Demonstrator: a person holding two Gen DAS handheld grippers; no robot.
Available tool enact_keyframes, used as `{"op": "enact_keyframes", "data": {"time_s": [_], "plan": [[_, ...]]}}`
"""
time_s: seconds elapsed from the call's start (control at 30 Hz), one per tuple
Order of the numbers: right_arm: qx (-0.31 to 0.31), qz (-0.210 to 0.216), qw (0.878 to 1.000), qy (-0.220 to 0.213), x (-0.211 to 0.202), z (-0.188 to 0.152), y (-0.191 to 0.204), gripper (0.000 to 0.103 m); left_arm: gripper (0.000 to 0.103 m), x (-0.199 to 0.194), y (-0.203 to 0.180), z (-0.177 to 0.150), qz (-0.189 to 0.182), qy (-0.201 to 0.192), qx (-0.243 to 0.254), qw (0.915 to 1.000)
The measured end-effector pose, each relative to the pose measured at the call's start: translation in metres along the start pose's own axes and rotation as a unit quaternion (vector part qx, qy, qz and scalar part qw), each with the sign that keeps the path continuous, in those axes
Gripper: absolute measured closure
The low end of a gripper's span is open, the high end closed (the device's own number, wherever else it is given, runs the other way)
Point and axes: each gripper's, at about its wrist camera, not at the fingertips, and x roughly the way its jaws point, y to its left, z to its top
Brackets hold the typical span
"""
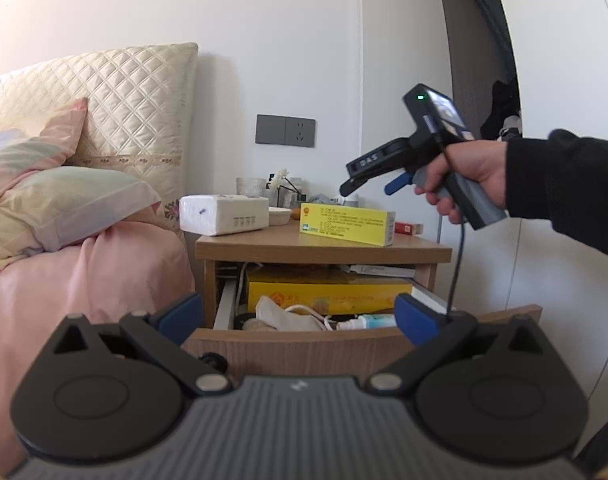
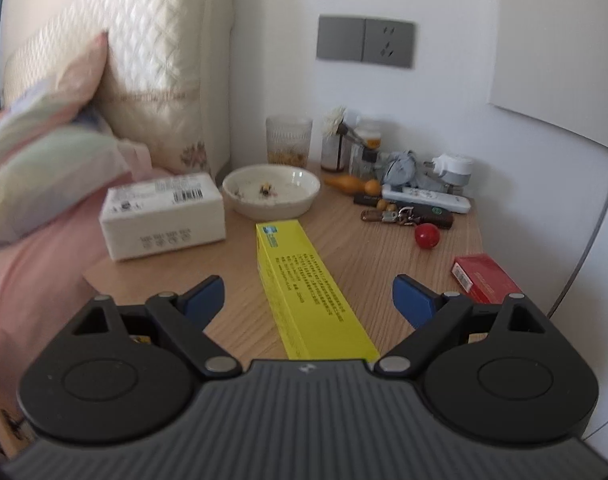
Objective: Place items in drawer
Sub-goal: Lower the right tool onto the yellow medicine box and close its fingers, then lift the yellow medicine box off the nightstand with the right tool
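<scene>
Your right gripper (image 2: 307,294), jaws spread and holding nothing, hangs over the yellow box (image 2: 304,292) on the nightstand top (image 2: 367,256), its long axis running straight ahead between the 2 fingers, while your left gripper (image 1: 300,314), also spread, faces the open drawer (image 1: 296,344).

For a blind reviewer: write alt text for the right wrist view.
The open right gripper hovers over a long yellow box lying on a wooden nightstand. Around it sit a tissue pack, white bowl, red box and small clutter.

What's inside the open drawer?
The drawer holds a big yellow box, crumpled white cloth, a white cable and a small bottle. Anything underneath is hidden.
</scene>
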Motion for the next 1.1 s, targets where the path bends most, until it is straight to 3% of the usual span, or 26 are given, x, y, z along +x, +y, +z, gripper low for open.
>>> {"op": "enact_keyframes", "data": {"time_s": [0.13, 0.23, 0.4, 0.43, 0.6, 0.67, 1.1], "plan": [[-0.016, 0.005, 1.0, 0.019, 0.022, 0.004, 0.005, 0.012, 0.0, 0.0, 0.002, 0.001, -0.004, 0.0, -0.004, 1.0], [-0.021, 0.007, 0.999, 0.035, 0.038, 0.006, 0.006, 0.027, 0.0, 0.001, 0.0, 0.0, -0.002, 0.004, 0.001, 1.0], [-0.019, 0.007, 0.999, 0.042, 0.045, 0.003, 0.005, 0.029, 0.0, 0.001, -0.004, -0.002, -0.006, 0.004, 0.009, 0.9999], [-0.019, 0.008, 0.999, 0.043, 0.045, 0.003, 0.005, 0.037, 0.0, 0.001, -0.003, -0.003, -0.006, 0.004, 0.009, 0.9999], [-0.015, 0.013, 0.999, 0.045, 0.047, 0.001, 0.002, 0.049, 0.0, 0.001, -0.003, -0.002, -0.007, 0.003, 0.009, 0.9999], [-0.013, 0.015, 0.999, 0.045, 0.047, 0.0, 0.001, 0.06, 0.0, 0.0, -0.004, -0.002, -0.008, 0.001, 0.011, 0.9999], [-0.038, 0.021, 0.999, 0.024, -0.012, 0.013, 0.018, 0.06, 0.0, -0.004, -0.008, -0.002, -0.009, -0.006, 0.015, 0.9998]]}}
